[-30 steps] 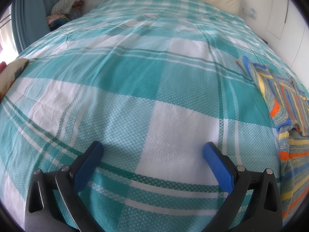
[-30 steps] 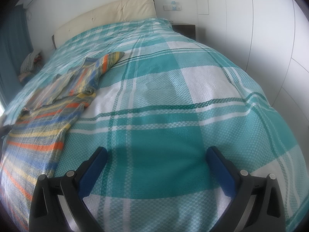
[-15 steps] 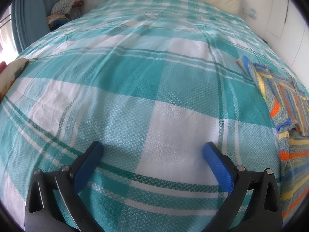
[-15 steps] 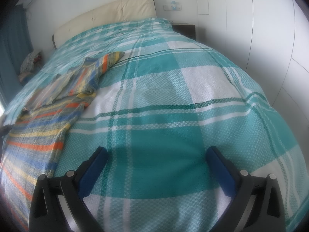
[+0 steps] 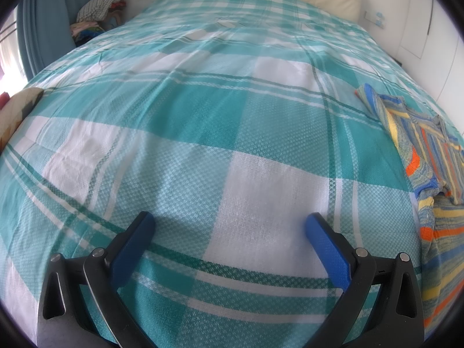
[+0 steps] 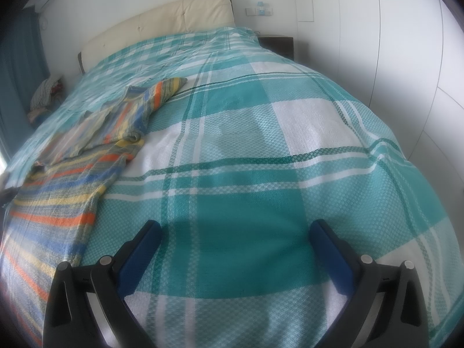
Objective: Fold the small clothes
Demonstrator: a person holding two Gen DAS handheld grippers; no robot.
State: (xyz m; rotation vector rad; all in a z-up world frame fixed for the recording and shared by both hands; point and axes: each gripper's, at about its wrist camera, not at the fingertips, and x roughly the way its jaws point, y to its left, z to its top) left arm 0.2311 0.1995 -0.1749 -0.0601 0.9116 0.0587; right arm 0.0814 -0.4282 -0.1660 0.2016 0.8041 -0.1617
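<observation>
A small striped knit sweater (image 6: pixel 66 179), blue, orange, yellow and grey, lies spread on the teal-and-white checked bedspread (image 6: pixel 261 150). In the left wrist view it shows at the right edge (image 5: pixel 429 156). My left gripper (image 5: pixel 229 223) is open and empty above bare bedspread (image 5: pixel 203 133), to the left of the sweater. My right gripper (image 6: pixel 236 230) is open and empty above bare bedspread, to the right of the sweater. Neither gripper touches the sweater.
A cream headboard (image 6: pixel 174 20) stands at the far end of the bed. A pile of clothes (image 5: pixel 98 8) sits beside the bed near a blue curtain (image 5: pixel 49 23). White wardrobe doors (image 6: pixel 406 43) run along the right side. A dark nightstand (image 6: pixel 278 43) stands by the headboard.
</observation>
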